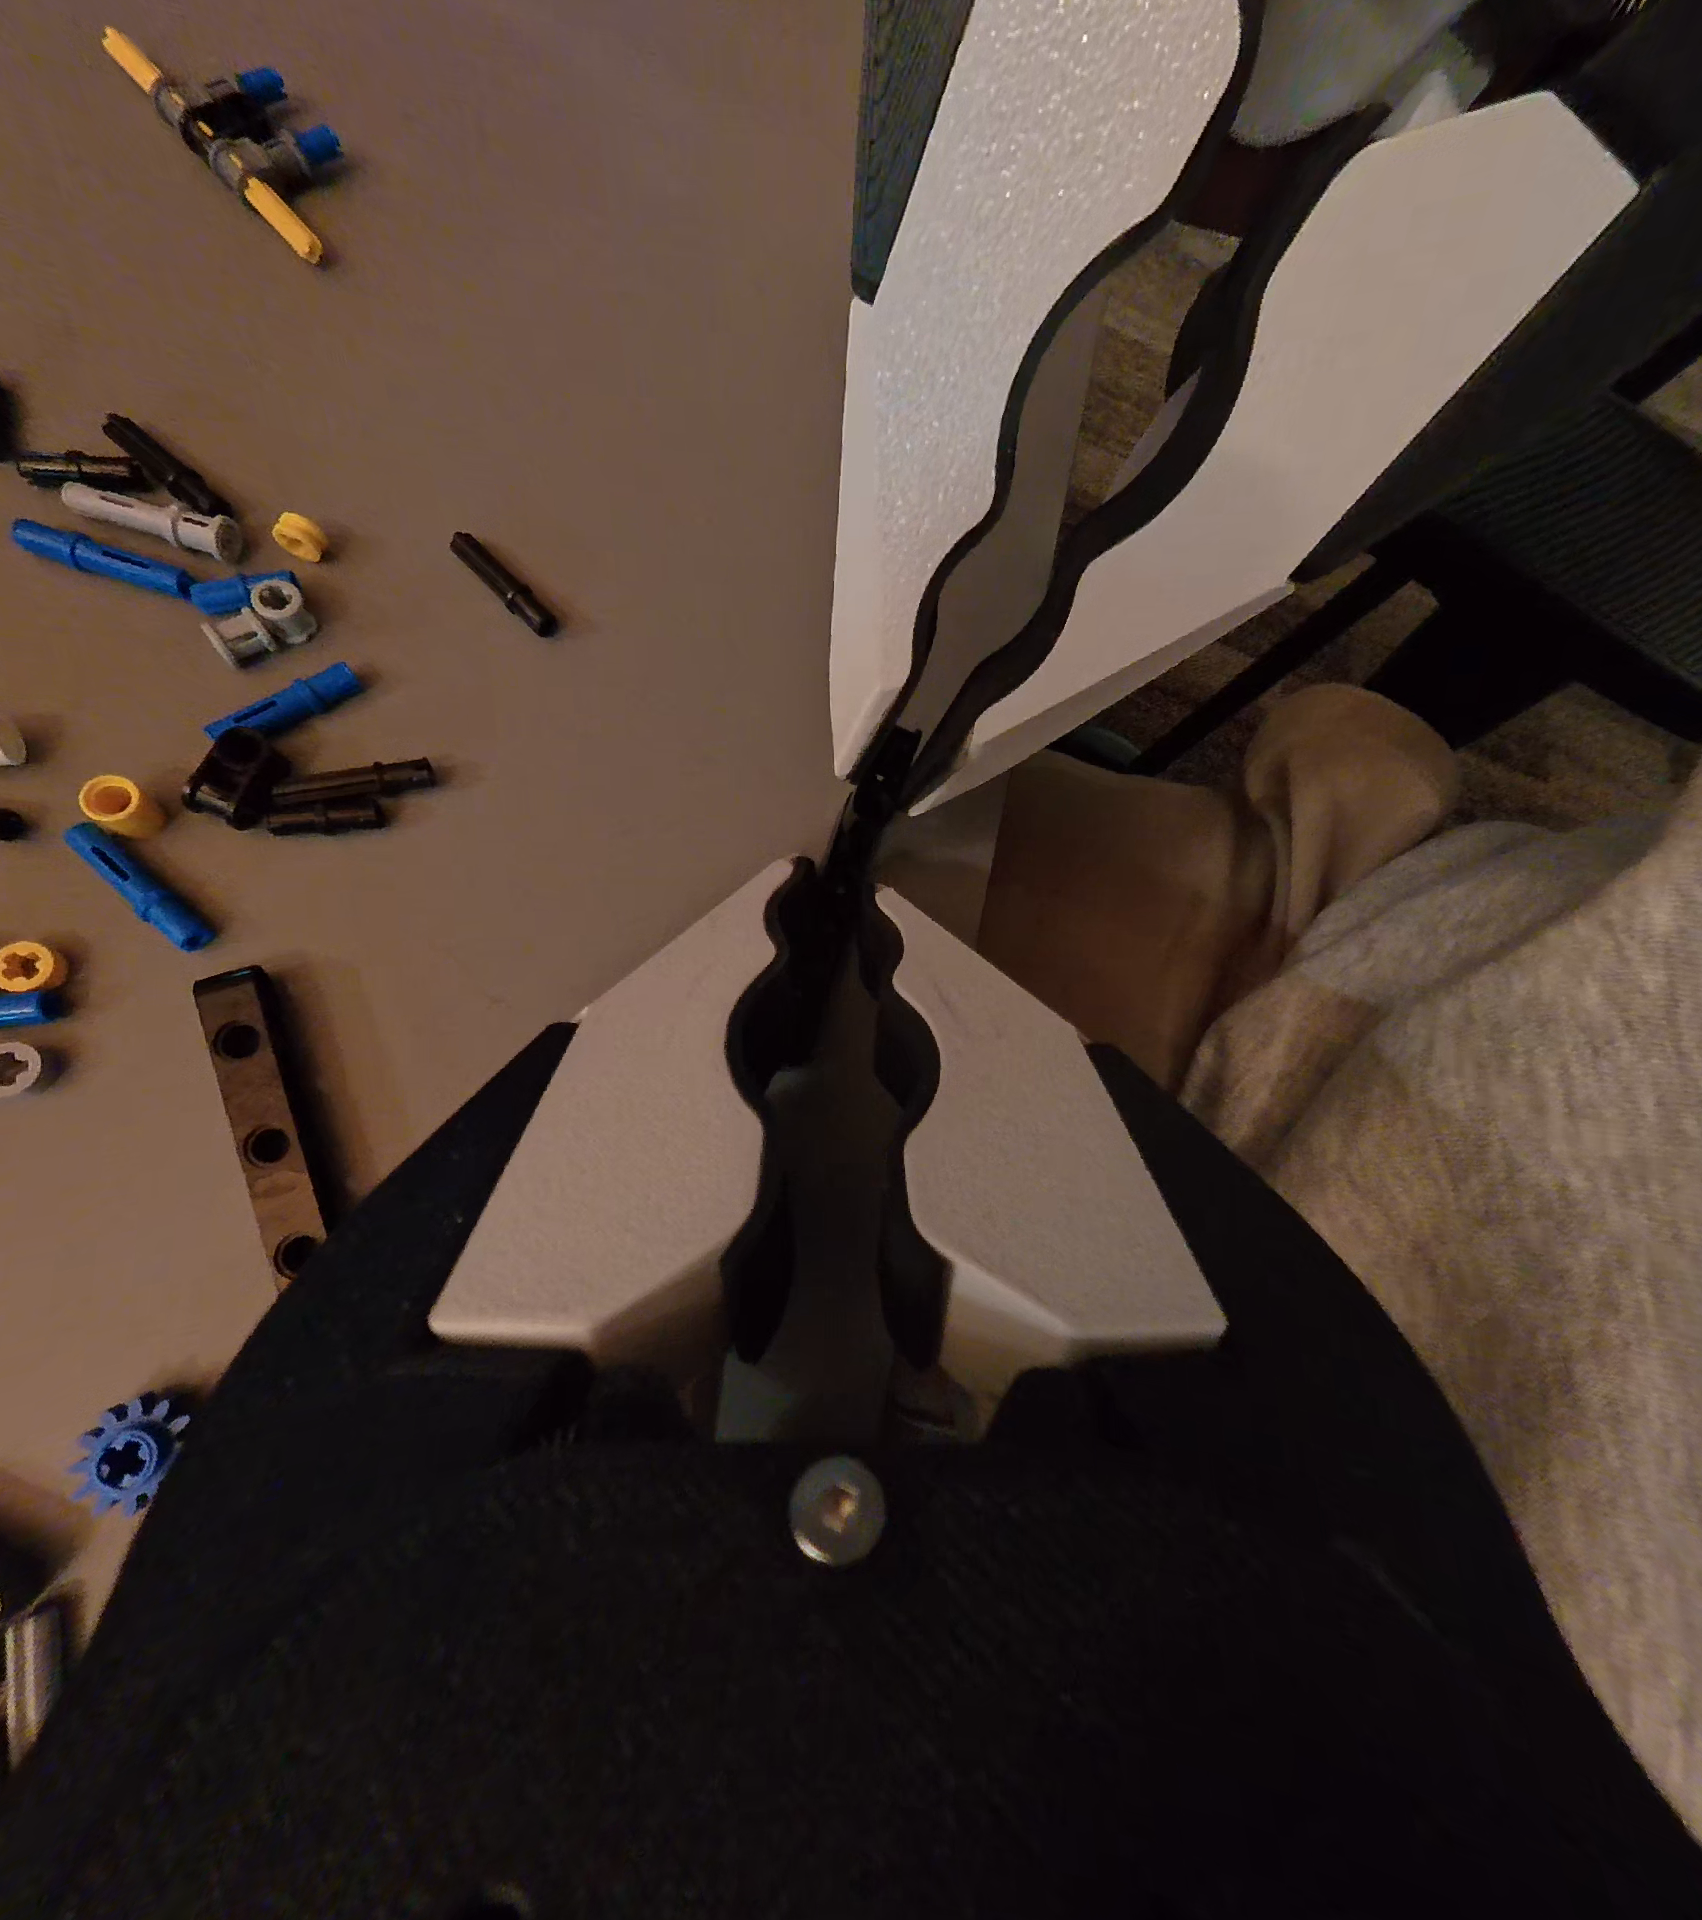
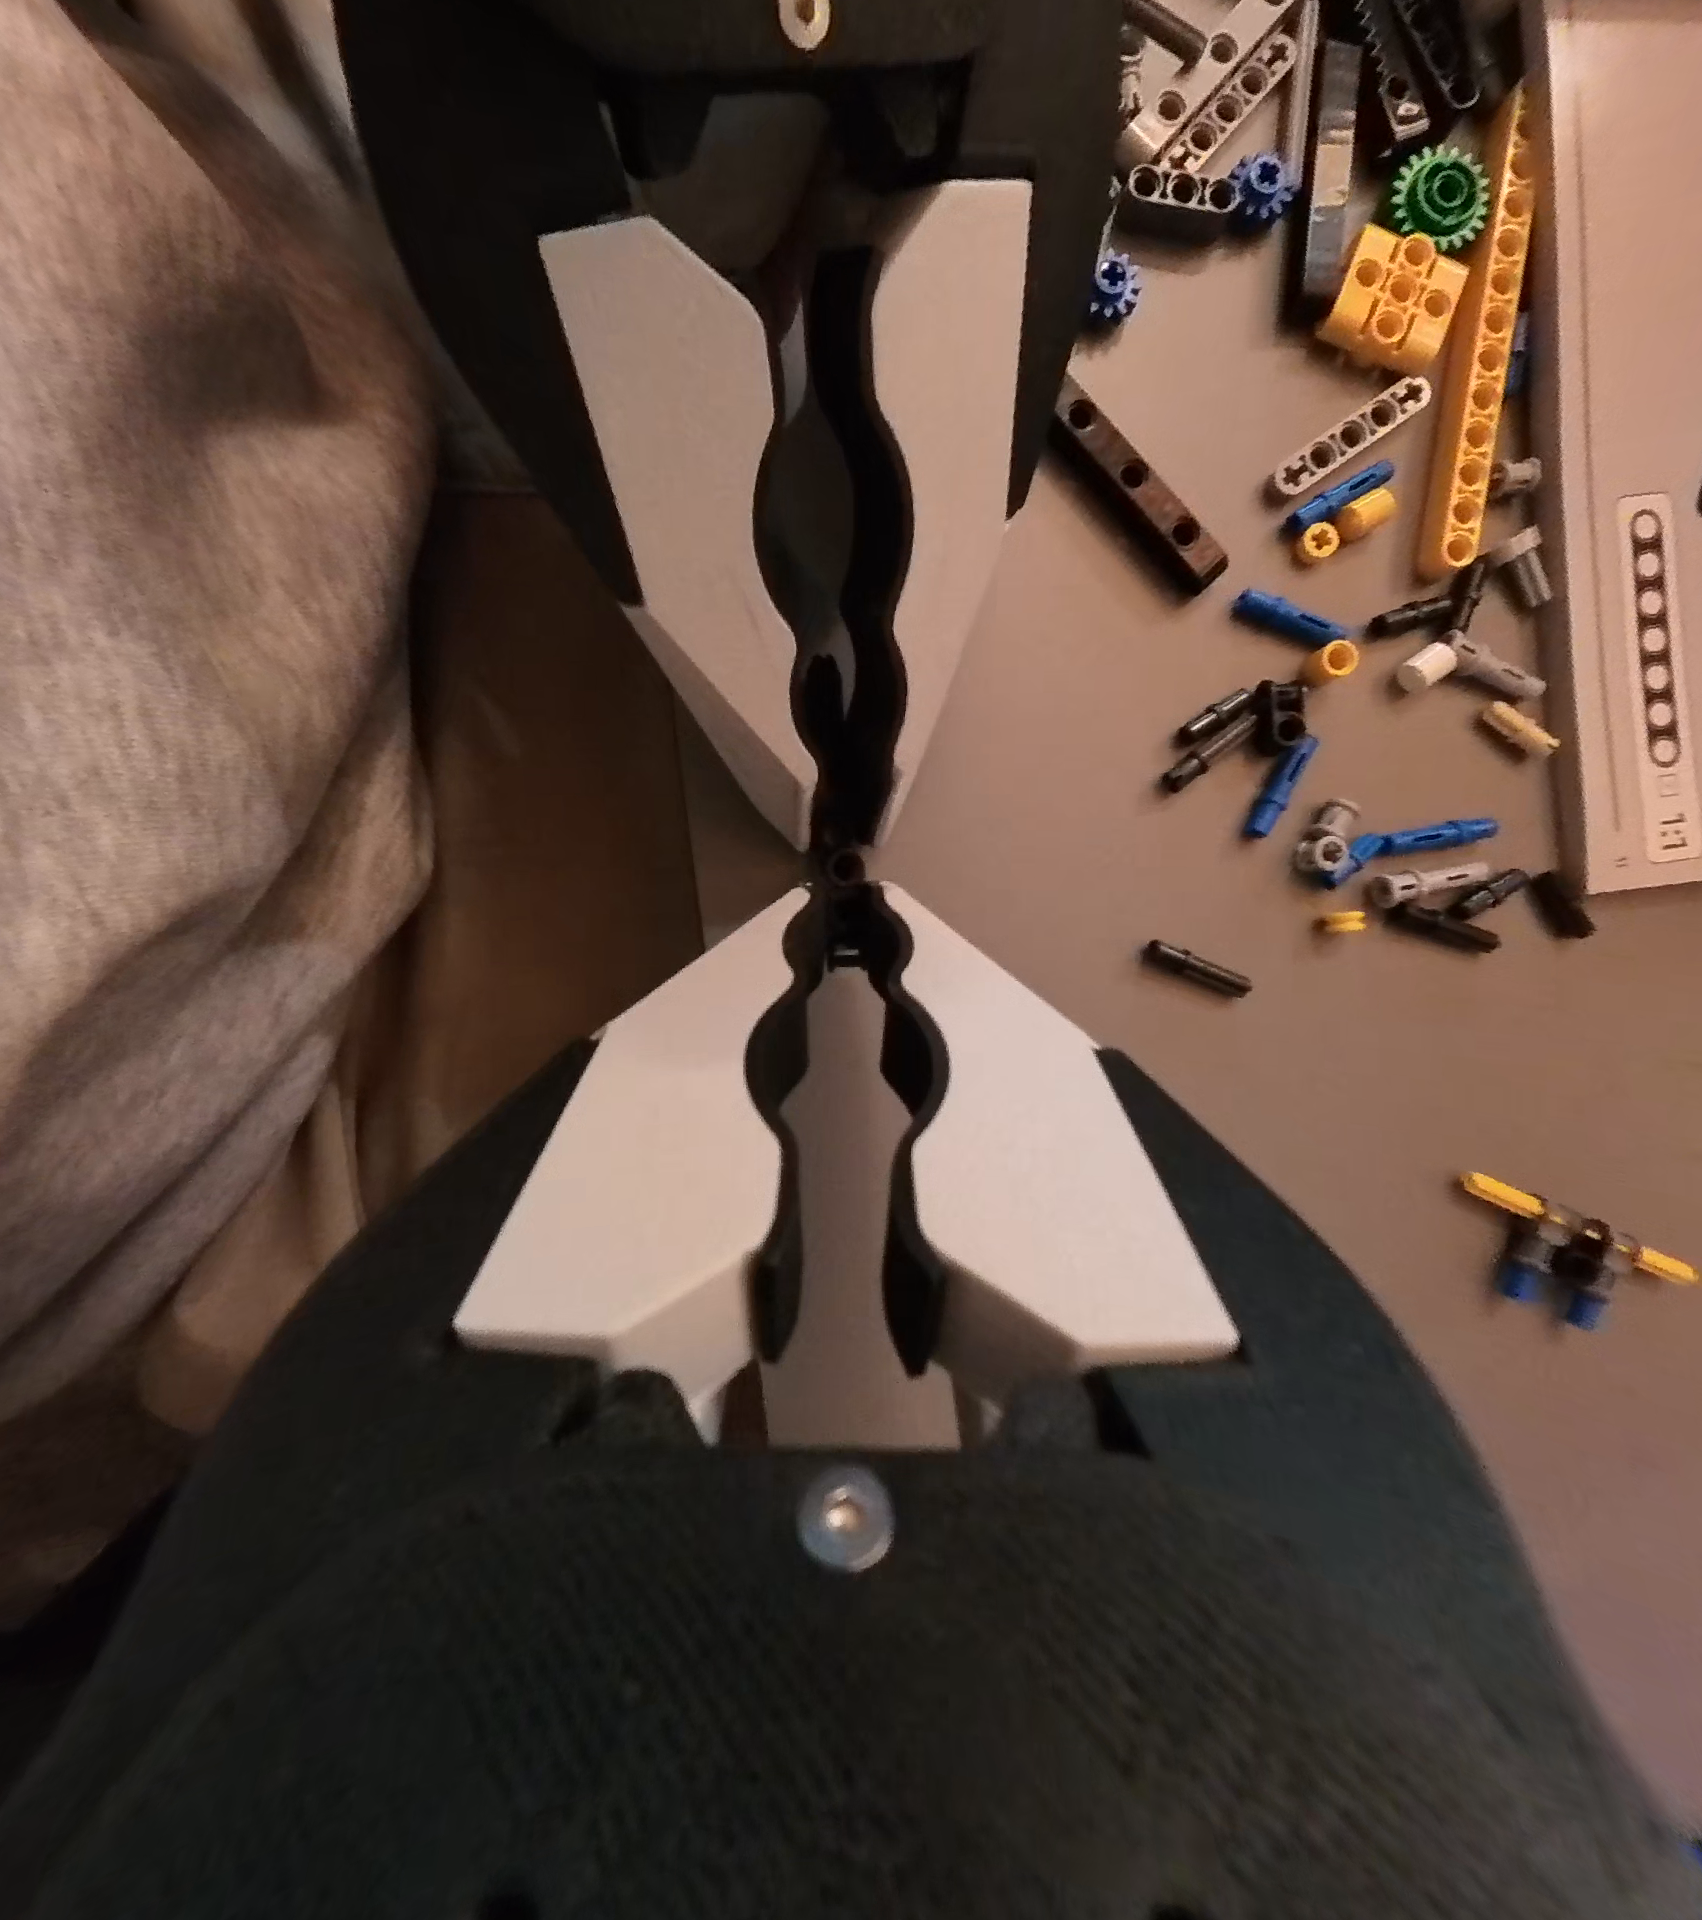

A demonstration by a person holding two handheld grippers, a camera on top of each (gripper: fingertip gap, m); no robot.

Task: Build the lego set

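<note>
My left gripper [image 1: 834, 881] and right gripper [image 2: 842, 906] meet tip to tip above the table's near edge. Both are shut. A small black Lego part [image 1: 873, 784] sits where the tips meet. In the right wrist view it shows as a small black connector with a round hole [image 2: 843, 864], with a black pin [image 2: 845, 935] behind it in my right gripper's tips. The left gripper [image 2: 842, 821] comes in from the top of the right wrist view, and the right gripper [image 1: 883, 764] from the top of the left wrist view. I cannot tell exactly how the black parts join.
Loose parts lie on the brown table [image 1: 566, 364]: blue pins, black pins, yellow bushes, a black beam [image 1: 260, 1122], a blue gear [image 1: 128, 1455], a long yellow beam [image 2: 1481, 343] and a green gear [image 2: 1444, 192]. A small yellow-axle assembly [image 2: 1579, 1257] lies apart. An instruction booklet [image 2: 1678, 416] is beside them. A person's grey clothing [image 2: 99, 623] is close by. Left and right tips are no more than a few centimetres apart. Both grippers' tips are roughly 15 cm from the long yellow beam [image 2: 1481, 343].
</note>
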